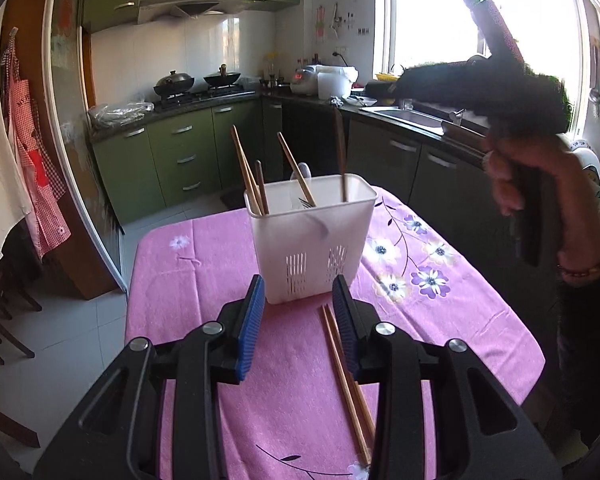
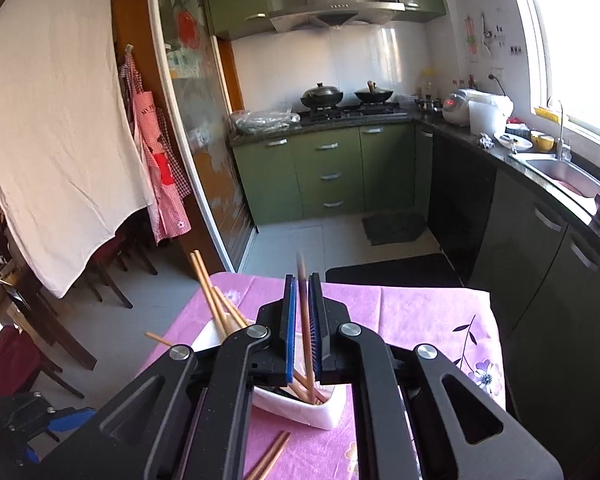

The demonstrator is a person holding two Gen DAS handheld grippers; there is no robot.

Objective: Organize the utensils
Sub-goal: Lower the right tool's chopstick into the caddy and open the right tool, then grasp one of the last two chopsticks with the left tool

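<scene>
Blue-padded, the left claw (image 1: 298, 320) hangs released just above the counter's (image 1: 204, 264) pink floral cloth, nothing between its pads, with a pair of wooden chopsticks (image 1: 346, 384) lying on the cloth under its right finger toward the near edge. Beyond it the white utensil holder (image 1: 312, 236) stands upright with several chopsticks leaning inside. Over that holder the right claw (image 2: 303, 320) is clenched on a single dark chopstick (image 2: 305, 304), held nearly upright.
</scene>
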